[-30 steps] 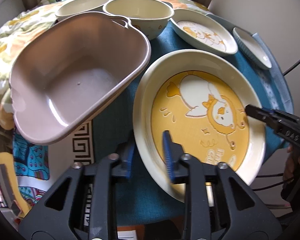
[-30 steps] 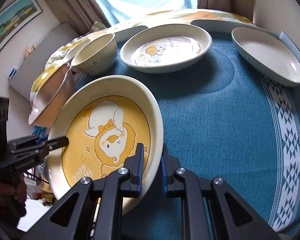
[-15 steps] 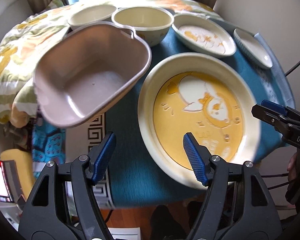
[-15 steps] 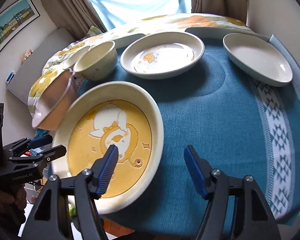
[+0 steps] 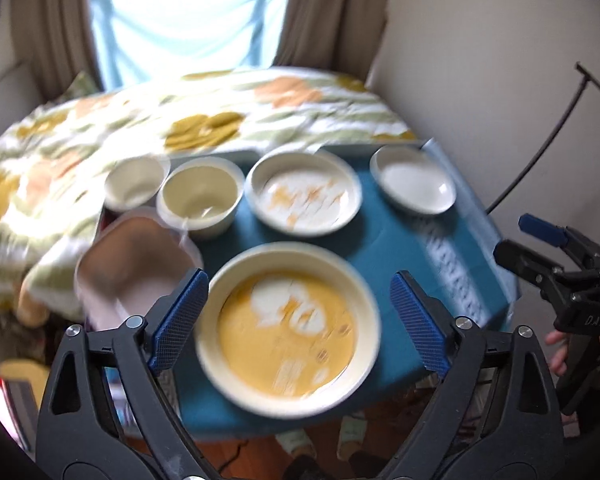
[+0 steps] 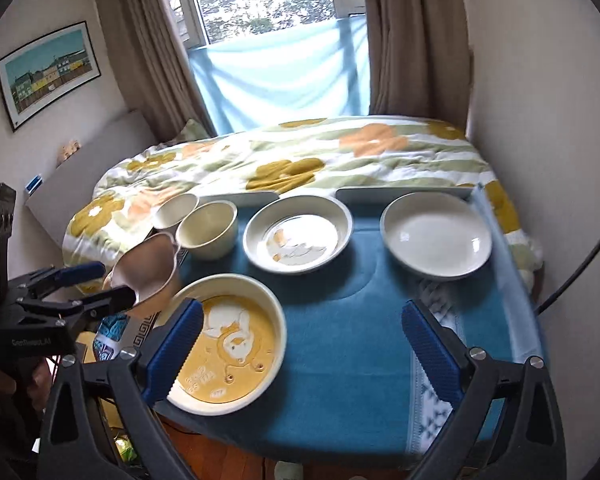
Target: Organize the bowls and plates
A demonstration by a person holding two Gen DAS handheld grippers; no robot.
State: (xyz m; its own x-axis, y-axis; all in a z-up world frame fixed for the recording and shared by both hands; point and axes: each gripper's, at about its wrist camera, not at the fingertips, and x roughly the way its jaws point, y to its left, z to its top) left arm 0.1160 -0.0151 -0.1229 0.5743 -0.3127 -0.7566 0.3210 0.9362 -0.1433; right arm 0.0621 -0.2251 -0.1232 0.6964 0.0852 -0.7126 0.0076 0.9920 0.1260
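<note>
A large cream plate with a yellow duck centre (image 5: 290,330) (image 6: 230,346) lies at the near left of the blue-clothed table (image 6: 352,320). Behind it stand two cream bowls (image 6: 209,230) (image 6: 176,210), a white duck plate (image 6: 298,238) and a plain white plate (image 6: 436,236). A pink-brown tub (image 5: 134,268) (image 6: 148,272) sits at the left edge. My left gripper (image 5: 300,320) is open, raised above the yellow plate. My right gripper (image 6: 300,352) is open and empty above the cloth, right of that plate.
A flowered duvet (image 6: 300,156) on a bed borders the table's far side. A wall (image 6: 540,120) runs along the right, with a dark cable (image 5: 540,152) beside it. Window and curtains (image 6: 412,40) lie beyond. The floor shows below the table's near edge.
Both grippers let go of the yellow plate's rim, opened wide, and pulled back and up from the table. The plate now lies flat on the cloth.
</note>
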